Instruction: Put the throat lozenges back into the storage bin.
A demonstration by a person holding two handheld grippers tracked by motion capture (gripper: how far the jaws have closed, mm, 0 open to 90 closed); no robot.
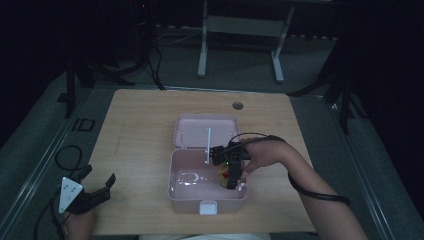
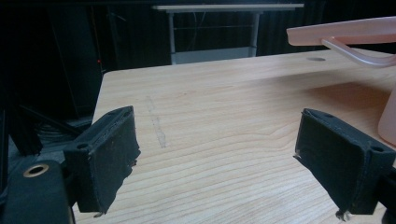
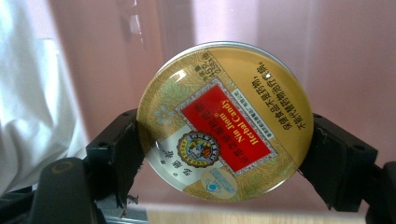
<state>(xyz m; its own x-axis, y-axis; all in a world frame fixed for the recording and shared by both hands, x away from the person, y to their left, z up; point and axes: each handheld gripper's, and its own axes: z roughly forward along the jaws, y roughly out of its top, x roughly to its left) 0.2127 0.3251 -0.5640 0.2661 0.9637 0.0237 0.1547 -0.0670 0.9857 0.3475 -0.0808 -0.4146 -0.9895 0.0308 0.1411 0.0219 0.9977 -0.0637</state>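
In the right gripper view, the right gripper (image 3: 219, 154) has its two black jaws closed against opposite edges of a round gold candy tin (image 3: 224, 122), which sits between them with its flat printed lid facing the camera. This view alone makes the lid readable: a red label slants across it with the words "Nin Jiom Herbal Candy" upside down, running from lower right to upper left, so the top of the print points down toward the gripper's base. The tin is a flat disc with no long axis; its face stands nearly upright against the pink wall of a box behind it. From the high view, the same tin (image 1: 223, 174) is only a small yellow and red spot, but this view places it: the right gripper (image 1: 231, 169) reaches down into an open pink box (image 1: 207, 196) on the wooden counter (image 1: 140, 120), with the tin inside the box at its right side, and the box lid (image 1: 206, 131) tipped back beyond it. The left gripper (image 1: 97, 186) rests at the near left edge of the counter, well apart from the box. In the left gripper view, the left gripper (image 2: 217, 161) has its jaws spread wide with nothing between them, bare counter ahead, and the pink box edge (image 2: 341, 35) off to its right.
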